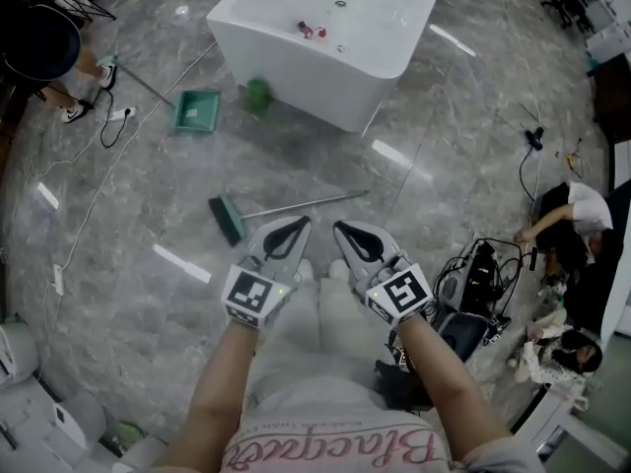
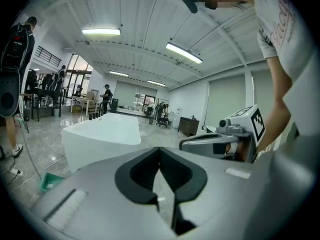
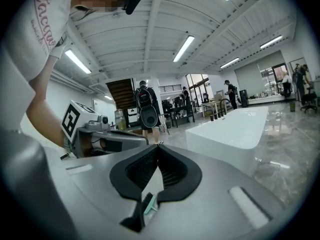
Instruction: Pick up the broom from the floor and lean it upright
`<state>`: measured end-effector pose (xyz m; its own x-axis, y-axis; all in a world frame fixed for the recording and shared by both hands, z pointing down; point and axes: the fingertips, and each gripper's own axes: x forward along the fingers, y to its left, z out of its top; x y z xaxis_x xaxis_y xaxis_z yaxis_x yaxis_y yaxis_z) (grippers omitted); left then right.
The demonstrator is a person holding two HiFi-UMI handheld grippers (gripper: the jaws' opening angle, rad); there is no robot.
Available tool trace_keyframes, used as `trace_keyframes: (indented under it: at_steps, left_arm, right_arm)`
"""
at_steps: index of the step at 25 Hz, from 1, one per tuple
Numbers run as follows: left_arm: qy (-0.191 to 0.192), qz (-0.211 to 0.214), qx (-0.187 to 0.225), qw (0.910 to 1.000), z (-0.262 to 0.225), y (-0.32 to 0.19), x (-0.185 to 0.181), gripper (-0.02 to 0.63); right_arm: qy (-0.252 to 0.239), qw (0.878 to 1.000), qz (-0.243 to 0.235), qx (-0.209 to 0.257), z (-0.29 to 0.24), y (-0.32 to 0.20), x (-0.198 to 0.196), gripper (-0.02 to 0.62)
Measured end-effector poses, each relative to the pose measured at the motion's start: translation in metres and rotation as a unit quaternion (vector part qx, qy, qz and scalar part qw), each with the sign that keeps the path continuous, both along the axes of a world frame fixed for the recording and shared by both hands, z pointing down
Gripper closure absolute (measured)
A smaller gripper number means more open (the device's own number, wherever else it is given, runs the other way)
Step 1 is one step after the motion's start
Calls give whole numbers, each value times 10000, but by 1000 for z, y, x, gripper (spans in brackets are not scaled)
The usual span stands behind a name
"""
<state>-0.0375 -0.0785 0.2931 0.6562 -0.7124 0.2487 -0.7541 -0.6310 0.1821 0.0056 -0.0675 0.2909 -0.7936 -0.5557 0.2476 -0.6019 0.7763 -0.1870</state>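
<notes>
Broom [image 1: 229, 221] is seen lying flat on the marble floor [image 1: 148, 294], at 12 o'clock just beyond both gripper tips. Its long axis runs roughly 9 to 3 o'clock, slightly tilted, with the green head at the 9 end and the handle tip toward 2. Left hand-held gripper [image 1: 299, 225] is shut with nothing held. Right hand-held gripper [image 1: 342, 229] is likewise closed and empty. The handle's mid-section passes just ahead of the left one, judged slightly nearer; the right sits closer to the free handle end. Jaws would need opening before a grasp. Farther out, a green dustpan [image 1: 197, 109] is noted at 11 and a white bathtub [image 1: 325, 57] at 12. Black equipment [image 1: 473, 284] at 3 is off the path. Nothing is seen blocking the handle.
</notes>
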Motion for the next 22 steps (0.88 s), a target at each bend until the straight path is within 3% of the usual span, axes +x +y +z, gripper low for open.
trace_keyframes:
  at_steps: [8,13,18,22]
  left_arm:
    - [-302,114,-143,9994,135,-40,9,607]
    - [-934,574,-64,9940,257,-63,11,607]
    - [-1595,1264,-442,9781,402,-87,15,607]
    - [-2018,1896,-1073,9549,509,-89,30,607]
  right_arm:
    - [141,9997,115,-188,123,-33,4,594]
    - [344,9992,103,-178,233,-55,15,594]
    - [596,9980,-77,-217,347,-88,22,594]
    - [832,9941,-195,-665,439,-111,25,594]
